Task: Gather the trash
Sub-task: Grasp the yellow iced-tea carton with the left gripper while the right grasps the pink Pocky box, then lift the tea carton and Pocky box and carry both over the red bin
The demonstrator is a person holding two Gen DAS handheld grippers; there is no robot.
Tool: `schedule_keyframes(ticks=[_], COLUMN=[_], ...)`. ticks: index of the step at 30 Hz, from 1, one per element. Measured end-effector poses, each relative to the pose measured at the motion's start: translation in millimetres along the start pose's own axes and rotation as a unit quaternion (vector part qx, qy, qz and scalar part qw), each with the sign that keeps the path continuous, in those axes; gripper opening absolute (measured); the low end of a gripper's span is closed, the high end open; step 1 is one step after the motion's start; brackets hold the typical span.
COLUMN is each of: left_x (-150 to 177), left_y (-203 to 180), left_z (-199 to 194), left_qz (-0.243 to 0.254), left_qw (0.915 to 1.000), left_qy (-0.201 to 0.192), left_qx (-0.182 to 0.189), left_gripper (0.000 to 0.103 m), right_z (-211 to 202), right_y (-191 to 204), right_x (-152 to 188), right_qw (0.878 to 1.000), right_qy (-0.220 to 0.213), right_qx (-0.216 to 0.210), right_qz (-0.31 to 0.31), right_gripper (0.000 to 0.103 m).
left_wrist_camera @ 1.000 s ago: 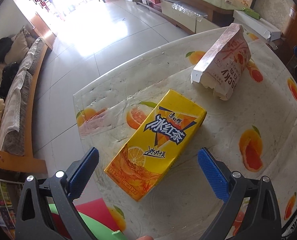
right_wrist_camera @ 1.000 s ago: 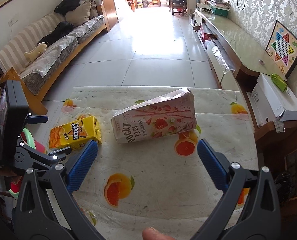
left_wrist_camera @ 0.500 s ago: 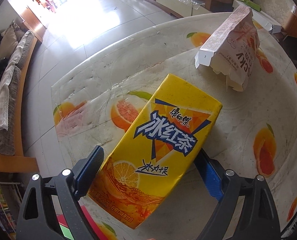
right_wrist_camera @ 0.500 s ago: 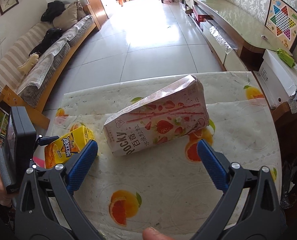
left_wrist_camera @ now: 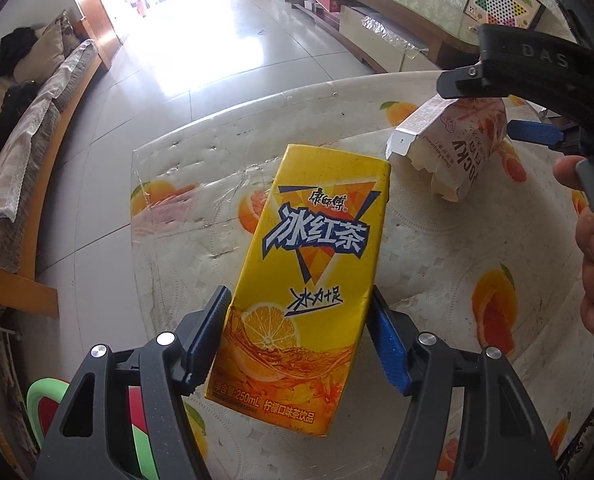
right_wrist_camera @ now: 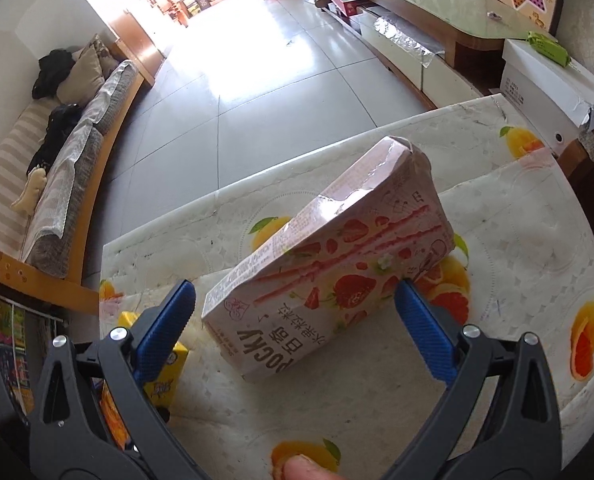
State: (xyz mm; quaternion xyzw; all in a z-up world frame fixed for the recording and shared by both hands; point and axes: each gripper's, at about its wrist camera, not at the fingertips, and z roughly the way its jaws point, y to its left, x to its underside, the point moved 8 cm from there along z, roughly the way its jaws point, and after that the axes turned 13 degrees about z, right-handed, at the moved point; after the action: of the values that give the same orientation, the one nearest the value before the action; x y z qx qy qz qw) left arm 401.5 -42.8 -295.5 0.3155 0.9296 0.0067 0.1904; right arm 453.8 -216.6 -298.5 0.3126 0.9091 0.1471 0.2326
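Narrowing the left gripper point(left_wrist_camera: 299, 299) from a wide spread a second ago down to carton width, with the yellow tea carton point(left_wrist_camera: 317, 240) now squarely between the blue pads point(left_wrist_camera: 207, 344) and, by the look of it, touched on both long sides near its lower end. Seen earlier ahead of the open fingers and skewed across the view; now running straight up the middle, so lined up and drawn in close. Still lying label-up on the fruit-print table point(left_wrist_camera: 437, 280), not yet lifted. Meanwhile bringing the right gripper point(right_wrist_camera: 295, 287) down and rolling it over the Pocky box point(right_wrist_camera: 337, 280), which lay well ahead of the fingers a second ago and now sits with its near end between them. Holding those fingers wide: one pad just beside the box's strawberry face, the other clearly apart from its printed end, nothing gripped. Box lying on its side near the middle of the table, torn end toward the carton, the two pieces near each other but not touching. Judging from this: first piece of trash about secured, second framed for a grab. Probably needing only a squeeze on the right, then a lift of both; no bin anywhere in view.
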Motion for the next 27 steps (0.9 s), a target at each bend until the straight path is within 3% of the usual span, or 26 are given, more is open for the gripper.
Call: schedule_keyframes(ticks=[5,11,20,27], left_x=[-0.3,1.3,3.6,2.2], left_y=[3.9,15.8,18.3,15.5], left_z=[-5.3,-2.9,-0.4,-8.1], left_qz=[-0.010,-0.027,-0.040,-0.044], left_qw=[0.9999,0.9995,0.9989,0.9983], left_qy=[-0.011,-0.017,-0.021,-0.029], left_qx=[0.004,0.001,0.009,0.025], left_gripper=[0.064,0.064,0.065,0.065], right_z=[14.5,27.6,33.3,36.2], right_y=[-3.7,1.5,-5.2,-18.9], right_x=[-7.4,-10.4,-17.8,-13.0], right_qw=[0.999,0.996,0.997,0.997], right_qy=[-0.005,-0.034,-0.035,0.024], right_qx=[0.030,0.076,0.067,0.029], right_qz=[0.036,-0.013,-0.032,-0.065], right_gripper=[0.098,0.100,0.100,0.099])
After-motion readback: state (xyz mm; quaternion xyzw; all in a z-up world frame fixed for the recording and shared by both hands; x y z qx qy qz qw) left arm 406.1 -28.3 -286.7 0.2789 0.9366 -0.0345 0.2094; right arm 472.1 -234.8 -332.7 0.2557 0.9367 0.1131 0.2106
